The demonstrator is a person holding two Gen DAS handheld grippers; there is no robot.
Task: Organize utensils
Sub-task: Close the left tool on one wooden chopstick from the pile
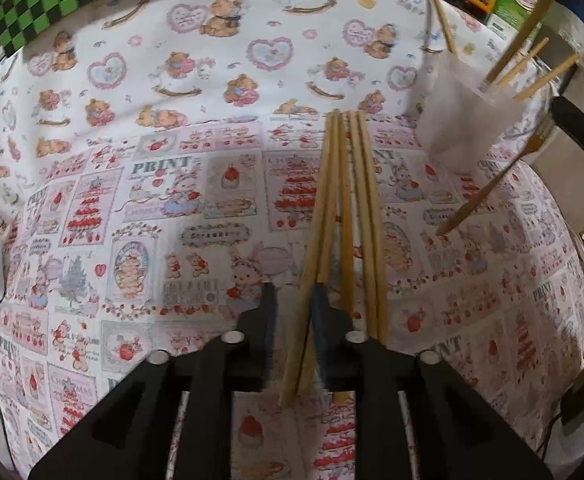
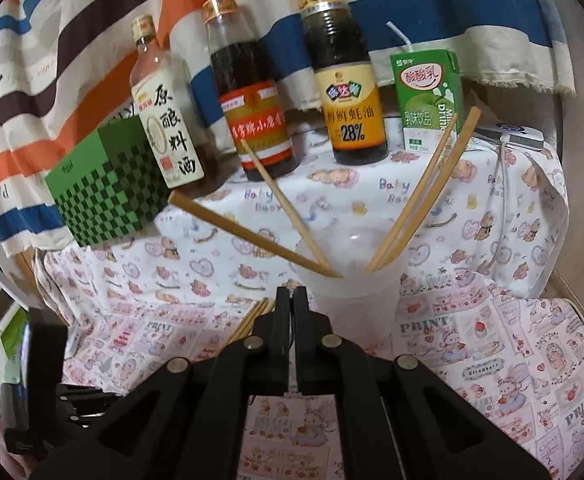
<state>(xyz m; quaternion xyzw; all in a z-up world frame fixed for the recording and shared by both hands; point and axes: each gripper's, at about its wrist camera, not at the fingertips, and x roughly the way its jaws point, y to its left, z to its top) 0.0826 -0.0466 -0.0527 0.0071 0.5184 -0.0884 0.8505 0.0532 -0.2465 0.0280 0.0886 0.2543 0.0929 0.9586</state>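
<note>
Chopsticks (image 1: pixel 348 216), thin pale wooden ones, lie bunched on the cloth-covered counter (image 1: pixel 131 200), one or two between the left fingers (image 1: pixel 292 300), not squeezed. Right fingers (image 2: pixel 290 300) are closed, empty. Farther, a cloudy plastic cup (image 2: pixel 348 280) holds four sticks (their home, probably).

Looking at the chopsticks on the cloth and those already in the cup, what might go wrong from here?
The left gripper straddles only part of the loose chopsticks; closing may catch one or two and scatter the rest. The translucent cup looks light, and its chopsticks lean far outward, so a nudge might tip it towards the bottles.
</note>
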